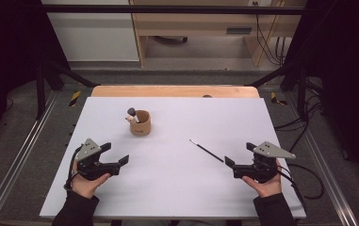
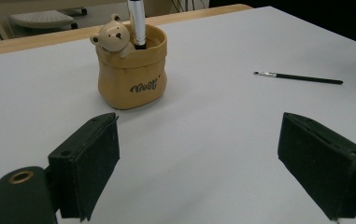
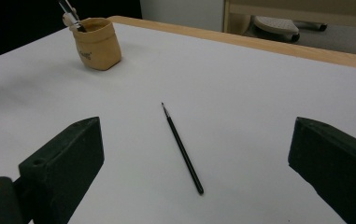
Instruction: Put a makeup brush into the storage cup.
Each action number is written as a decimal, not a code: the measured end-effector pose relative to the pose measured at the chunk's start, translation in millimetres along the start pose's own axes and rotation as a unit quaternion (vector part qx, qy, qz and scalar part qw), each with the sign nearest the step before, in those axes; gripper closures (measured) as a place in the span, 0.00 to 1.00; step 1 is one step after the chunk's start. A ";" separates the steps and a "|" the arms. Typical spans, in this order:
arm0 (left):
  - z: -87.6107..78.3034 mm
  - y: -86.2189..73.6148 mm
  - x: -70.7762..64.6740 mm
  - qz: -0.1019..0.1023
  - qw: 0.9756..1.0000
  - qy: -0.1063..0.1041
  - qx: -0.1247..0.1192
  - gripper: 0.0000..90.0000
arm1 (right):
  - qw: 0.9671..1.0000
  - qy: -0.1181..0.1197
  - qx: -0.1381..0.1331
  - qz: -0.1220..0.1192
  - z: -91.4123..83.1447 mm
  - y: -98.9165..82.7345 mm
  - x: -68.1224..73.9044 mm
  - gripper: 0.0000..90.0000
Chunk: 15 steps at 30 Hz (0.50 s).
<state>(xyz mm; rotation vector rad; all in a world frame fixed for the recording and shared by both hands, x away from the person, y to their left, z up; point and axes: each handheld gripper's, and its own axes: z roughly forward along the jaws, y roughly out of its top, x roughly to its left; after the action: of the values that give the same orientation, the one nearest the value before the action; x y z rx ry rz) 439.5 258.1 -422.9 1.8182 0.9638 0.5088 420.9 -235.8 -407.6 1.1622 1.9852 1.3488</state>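
A tan pot (image 1: pixel 140 123) (image 2: pixel 131 70) (image 3: pixel 96 43) with a small bear figure on its rim stands on the white table (image 1: pixel 177 188), holding a silver-handled brush. A thin black paintbrush (image 1: pixel 206 150) (image 2: pixel 298 77) (image 3: pixel 182 148) lies flat to the right of the pot. My left gripper (image 1: pixel 117 154) (image 2: pixel 208 172) is open near the front left, facing the pot with nothing between its jaws. My right gripper (image 1: pixel 240 154) (image 3: pixel 196 168) is open at the front right, its jaws standing either side of the near end of the paintbrush without touching it.
The table's wooden far edge (image 1: pixel 175 91) runs behind the white surface. Black frame posts and cables (image 1: pixel 304 127) flank the table, and a wooden bench (image 1: pixel 196 28) stands beyond it.
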 end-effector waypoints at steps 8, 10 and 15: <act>3.2 -2.9 2.0 -0.001 1.000 -0.001 0.009 0.14 | 1.000 -0.002 0.017 -0.016 7.9 5.4 4.2 0.06; 3.9 -3.3 2.4 -0.001 1.000 -0.001 0.012 0.14 | 1.000 -0.002 0.022 -0.019 9.8 7.9 5.2 0.06; 4.4 -3.6 3.2 -0.001 1.000 -0.003 0.015 0.14 | 0.999 0.005 0.031 -0.032 15.8 15.0 9.7 0.07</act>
<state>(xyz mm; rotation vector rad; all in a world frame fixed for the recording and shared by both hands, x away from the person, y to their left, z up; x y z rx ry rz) 443.0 258.9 -428.3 1.8445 0.9735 0.4911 433.4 -217.2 -399.6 1.1125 2.0663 1.2712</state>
